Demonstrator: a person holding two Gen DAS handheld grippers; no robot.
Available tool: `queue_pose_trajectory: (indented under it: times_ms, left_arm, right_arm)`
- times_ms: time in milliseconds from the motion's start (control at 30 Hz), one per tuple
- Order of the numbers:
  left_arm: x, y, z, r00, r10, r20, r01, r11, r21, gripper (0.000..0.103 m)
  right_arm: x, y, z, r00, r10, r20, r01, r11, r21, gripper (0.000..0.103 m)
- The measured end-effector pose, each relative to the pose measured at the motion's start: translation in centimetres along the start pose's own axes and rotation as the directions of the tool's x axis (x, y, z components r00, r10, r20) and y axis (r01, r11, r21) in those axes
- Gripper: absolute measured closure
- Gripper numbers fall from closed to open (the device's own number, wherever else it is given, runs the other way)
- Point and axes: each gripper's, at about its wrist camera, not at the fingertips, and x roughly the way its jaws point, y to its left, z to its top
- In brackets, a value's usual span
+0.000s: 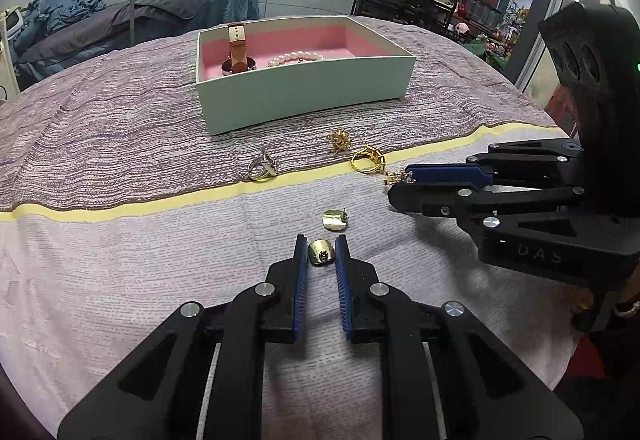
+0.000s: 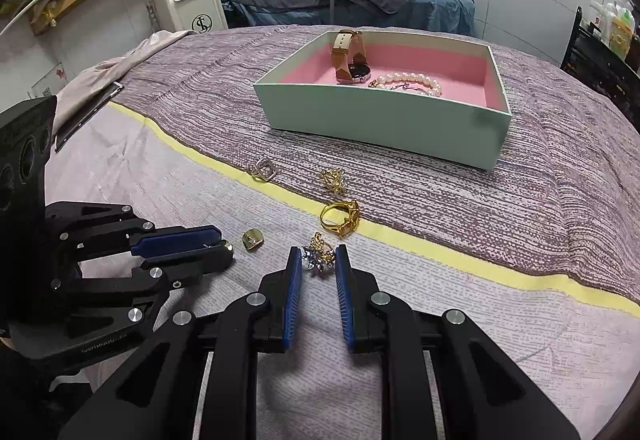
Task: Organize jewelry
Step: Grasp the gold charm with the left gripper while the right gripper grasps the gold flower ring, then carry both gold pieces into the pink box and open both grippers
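Observation:
My left gripper (image 1: 321,245) is open, its jaws on either side of a square gold earring (image 1: 320,253) lying on the cloth. A second gold earring (image 1: 335,220) lies just beyond it. My right gripper (image 2: 318,255) is open around a flower-shaped brooch (image 2: 319,255) with blue and gold petals. A gold ring (image 2: 341,218), a gold filigree piece (image 2: 333,177) and a silver ring (image 2: 263,169) lie farther out. The mint box (image 2: 380,118) with pink lining holds a brown-strap watch (image 2: 347,54) and a pearl bracelet (image 2: 412,80).
A yellow stripe (image 1: 160,202) crosses the cloth between the pale near part and the purple far part. The right gripper body (image 1: 520,196) sits to the right of the left one. A dark flat device (image 2: 86,116) lies at the far left edge. A massage bed and shelves stand behind.

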Motion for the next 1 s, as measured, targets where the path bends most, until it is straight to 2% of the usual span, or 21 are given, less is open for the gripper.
queue_pose_trajectory:
  times_ms: [333,533,700,1000]
  left_arm:
    - [-1.6,0.1,0.8,0.999,-0.009,0.042,0.009,1.000,-0.004,0.088]
    - [-1.9,0.4,2.3,0.998,-0.005,0.064,0.005,1.000,-0.001,0.088]
    - [-1.9,0.8,4.4,0.996,0.003,0.089,-0.004,1.000,0.018,0.088]
    - [-0.1,2.8,9.9,0.995,-0.017,0.096,0.018,1.000,-0.006,0.088]
  right_arm:
    - [-1.3,0.0,-0.1,1.000,0.008,0.029,-0.008,1.000,0.002,0.086]
    - [-2.4,-0.1,1.2,0.998,0.020,0.066,-0.019,1.000,-0.011,0.086]
    - [-2.9,-0.5,3.0,0.995,0.014,0.094,-0.012,1.000,-0.022,0.086]
    - [-2.2,-2.4,7.2,0.992,-0.009,0.128,0.011,1.000,-0.018,0.086]
